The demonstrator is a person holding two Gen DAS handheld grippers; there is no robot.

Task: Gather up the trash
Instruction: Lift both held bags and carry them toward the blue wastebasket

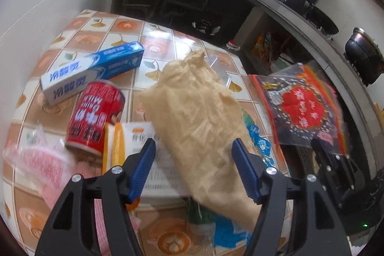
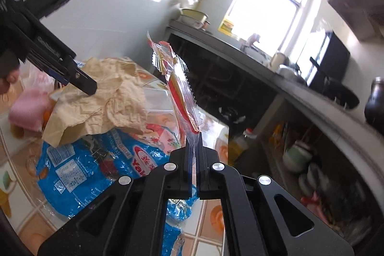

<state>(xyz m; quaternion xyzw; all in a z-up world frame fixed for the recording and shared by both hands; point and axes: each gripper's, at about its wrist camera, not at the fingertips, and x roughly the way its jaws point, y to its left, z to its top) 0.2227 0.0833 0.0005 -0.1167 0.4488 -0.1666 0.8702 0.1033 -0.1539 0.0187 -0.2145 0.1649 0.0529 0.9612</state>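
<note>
In the left wrist view my left gripper (image 1: 194, 145) stands open, and a crumpled brown paper (image 1: 199, 116) lies loose between its blue pads (image 1: 144, 164). The right wrist view shows that gripper (image 2: 87, 85) from the side, over the same brown paper (image 2: 100, 92). My right gripper (image 2: 194, 136) is shut on the lower edge of a clear plastic wrapper with red print (image 2: 177, 88), lifted clear of the table. The left wrist view shows this wrapper (image 1: 304, 107) flat-on at the right, with the right gripper (image 1: 322, 150) below it.
On the tiled table (image 1: 124, 25) lie a blue toothpaste box (image 1: 96, 68), a red can (image 1: 96, 116), a white-and-orange packet (image 1: 134, 148), a pink bag (image 1: 36, 160) and a blue plastic bag (image 2: 91, 167). A kitchen counter (image 2: 300, 92) with pots and shelves runs along the right.
</note>
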